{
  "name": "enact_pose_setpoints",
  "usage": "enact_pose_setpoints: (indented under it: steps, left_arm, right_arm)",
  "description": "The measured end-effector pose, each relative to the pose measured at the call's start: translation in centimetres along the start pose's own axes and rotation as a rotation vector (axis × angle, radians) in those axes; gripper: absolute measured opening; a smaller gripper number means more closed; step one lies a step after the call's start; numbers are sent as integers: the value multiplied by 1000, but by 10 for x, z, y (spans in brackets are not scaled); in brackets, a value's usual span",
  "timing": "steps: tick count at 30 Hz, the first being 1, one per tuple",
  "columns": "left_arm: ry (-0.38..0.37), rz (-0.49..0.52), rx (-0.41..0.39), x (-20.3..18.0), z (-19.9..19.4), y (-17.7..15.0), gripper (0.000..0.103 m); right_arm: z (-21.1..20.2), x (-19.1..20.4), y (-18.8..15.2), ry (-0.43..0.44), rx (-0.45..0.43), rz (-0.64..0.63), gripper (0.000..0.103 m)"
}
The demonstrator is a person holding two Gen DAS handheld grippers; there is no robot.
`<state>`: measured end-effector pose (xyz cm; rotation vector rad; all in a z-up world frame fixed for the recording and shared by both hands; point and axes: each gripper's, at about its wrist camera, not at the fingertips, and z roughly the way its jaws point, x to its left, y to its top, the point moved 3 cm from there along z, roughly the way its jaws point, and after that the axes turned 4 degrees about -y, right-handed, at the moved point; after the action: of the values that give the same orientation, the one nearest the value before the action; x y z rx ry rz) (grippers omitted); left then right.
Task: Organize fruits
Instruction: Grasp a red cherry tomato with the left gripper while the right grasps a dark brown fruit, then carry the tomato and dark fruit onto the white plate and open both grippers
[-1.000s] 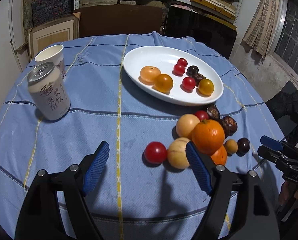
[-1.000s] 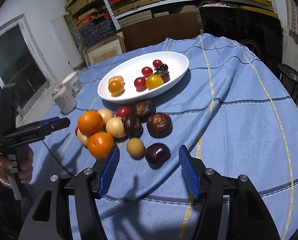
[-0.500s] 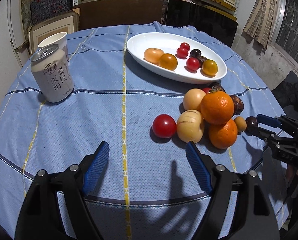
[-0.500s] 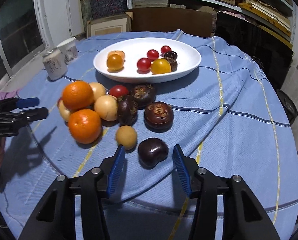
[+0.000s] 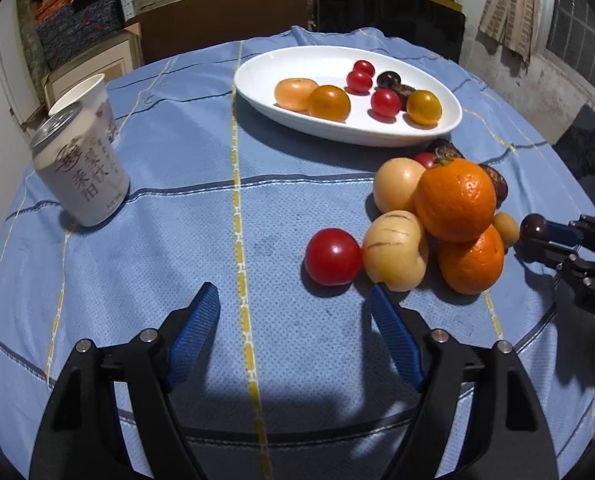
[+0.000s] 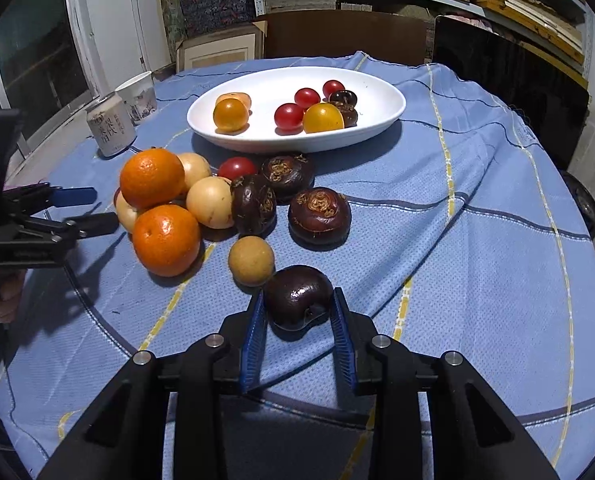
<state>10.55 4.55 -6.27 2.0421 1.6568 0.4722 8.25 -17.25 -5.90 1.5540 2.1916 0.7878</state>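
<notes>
Right tool [image 6: 299,312] closing around dark plum [image 6: 298,296] on tabletop [image 6: 477,280], pads at both flanks. Just ahead-left, touching plum: small tan fruit [image 6: 251,260]. Farther ahead: water chestnuts [image 6: 319,214], oranges [image 6: 165,240], white plate [image 6: 377,96]. Left tool [image 5: 295,310] closing, empty, spread above bare cloth; red tomato [image 5: 332,256] just ahead-right, can [image 5: 83,168] far ahead-left.

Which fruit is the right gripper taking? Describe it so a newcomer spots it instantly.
Start at the white plate, then come past the fruit pile toward the table's near edge. The nearest piece, a glossy dark purple fruit, sits between the closing jaws, smoother than the rough brown ones behind.
</notes>
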Motion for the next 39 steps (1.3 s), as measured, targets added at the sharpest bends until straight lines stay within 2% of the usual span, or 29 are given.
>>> enact_pose_setpoints:
  steps: [1, 3, 5, 8, 10, 13, 17, 22, 26, 30, 34, 37, 39]
  left_arm:
    - [-5, 8, 0, -1, 2, 1, 64]
    - [-39, 30, 16, -4, 10, 4, 54]
    - [-33, 73, -12, -6, 15, 8, 54]
    - [-56, 92, -26, -9, 18, 15, 44]
    - [-70, 108, -32, -13, 19, 17, 30]
    - [-53, 104, -23, -17, 18, 18, 30]
    - [-87, 56, 1, -15, 9, 13, 30]
    - [-105, 22, -29, -8, -15, 8, 30]
    - [-137, -22, -86, -2, -42, 18, 30]
    - [-163, -34, -132, -5, -59, 41, 30]
    - [-205, -11, -172, -18, -62, 77, 30]
    - [-182, -3, -179, -27, -52, 99, 30]
    - [-202, -20, -161, -31, -39, 113, 30]
  right_arm:
    - [-1, 0, 0, 4, -1, 4, 34]
    - [-2, -2, 0, 25, -3, 24, 34]
    - [-3, -4, 1, 43, -7, 44, 34]
    - [-3, -6, 1, 42, -8, 59, 34]
    - [-4, -6, 1, 46, -8, 62, 34]
    - [-5, -5, 1, 49, -11, 65, 34]
    - [-11, -5, 2, 57, -23, 71, 34]
    - [-22, -8, 6, 71, -50, 90, 34]
    - [-37, -12, 18, 93, -97, 120, 34]
    - [-54, -16, 40, 112, -170, 147, 34]
    - [-62, -25, 69, 117, -242, 194, 34]
    - [-53, -29, 93, 122, -252, 214, 34]
    - [-41, -25, 106, 122, -239, 195, 34]
